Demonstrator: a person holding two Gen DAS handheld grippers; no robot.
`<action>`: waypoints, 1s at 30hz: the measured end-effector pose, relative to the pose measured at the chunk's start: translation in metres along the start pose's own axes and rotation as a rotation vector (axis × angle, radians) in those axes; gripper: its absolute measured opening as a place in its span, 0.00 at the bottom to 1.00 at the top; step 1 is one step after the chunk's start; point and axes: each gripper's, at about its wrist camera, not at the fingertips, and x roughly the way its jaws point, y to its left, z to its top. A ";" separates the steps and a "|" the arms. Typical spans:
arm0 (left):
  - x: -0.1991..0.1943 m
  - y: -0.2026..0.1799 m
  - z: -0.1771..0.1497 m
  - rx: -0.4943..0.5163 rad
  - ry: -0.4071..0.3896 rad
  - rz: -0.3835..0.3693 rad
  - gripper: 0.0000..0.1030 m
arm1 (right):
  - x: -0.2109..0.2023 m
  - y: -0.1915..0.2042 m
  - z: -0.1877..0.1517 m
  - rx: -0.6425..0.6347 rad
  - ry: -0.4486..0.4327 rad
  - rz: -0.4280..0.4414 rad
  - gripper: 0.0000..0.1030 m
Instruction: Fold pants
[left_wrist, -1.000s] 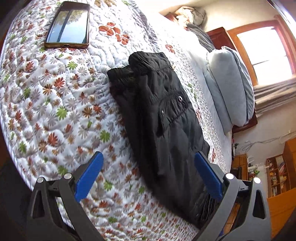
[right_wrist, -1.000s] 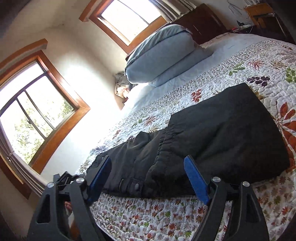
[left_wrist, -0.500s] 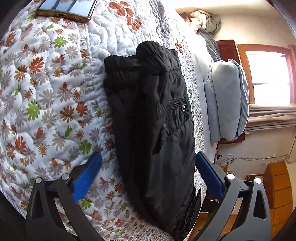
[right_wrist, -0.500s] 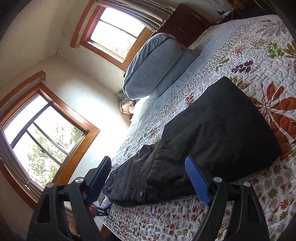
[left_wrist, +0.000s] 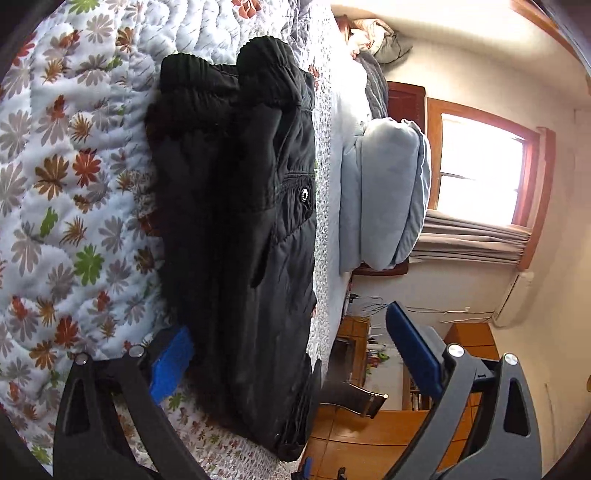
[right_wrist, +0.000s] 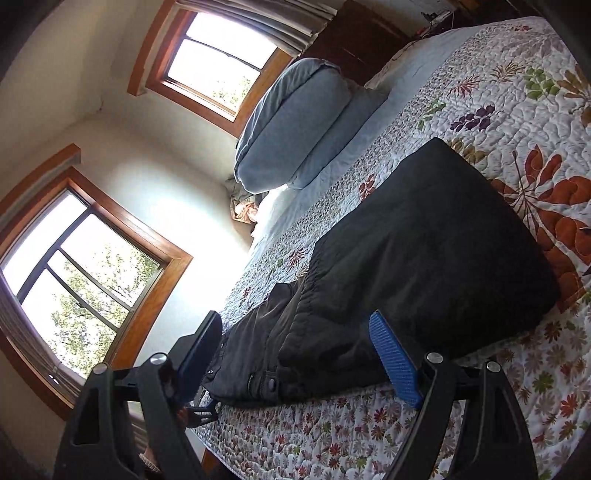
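Observation:
Black padded pants (left_wrist: 236, 221) lie folded on a floral quilt (left_wrist: 66, 206), close to the bed's edge. They also show in the right wrist view (right_wrist: 417, 266), with the snap waistband nearest. My left gripper (left_wrist: 288, 347) is open, its jaws spread either side of the pants' near end, the left blue pad (left_wrist: 170, 363) low by the fabric. My right gripper (right_wrist: 299, 354) is open and straddles the waistband end, holding nothing. The other gripper's tip shows under my right gripper's left finger.
Two grey-blue pillows (left_wrist: 384, 192) stand against the dark headboard (right_wrist: 354, 40). Windows (right_wrist: 85, 280) line the walls. Wooden furniture and shelves (left_wrist: 388, 369) stand beyond the bed's edge. The quilt (right_wrist: 517, 85) stretches past the pants.
The left gripper has rolled and moved in toward the pants' near end; the phone has left its view. The right gripper has tilted and moved slightly closer to the waistband.

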 end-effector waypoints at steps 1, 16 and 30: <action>0.000 0.002 0.000 0.004 0.004 -0.004 0.83 | 0.001 0.000 0.000 -0.001 0.004 -0.005 0.81; 0.011 -0.005 -0.009 0.099 -0.032 0.214 0.12 | 0.004 -0.011 0.000 0.039 0.014 -0.018 0.81; 0.074 -0.167 -0.128 0.996 -0.003 0.314 0.15 | -0.005 -0.016 0.006 0.096 -0.038 0.006 0.81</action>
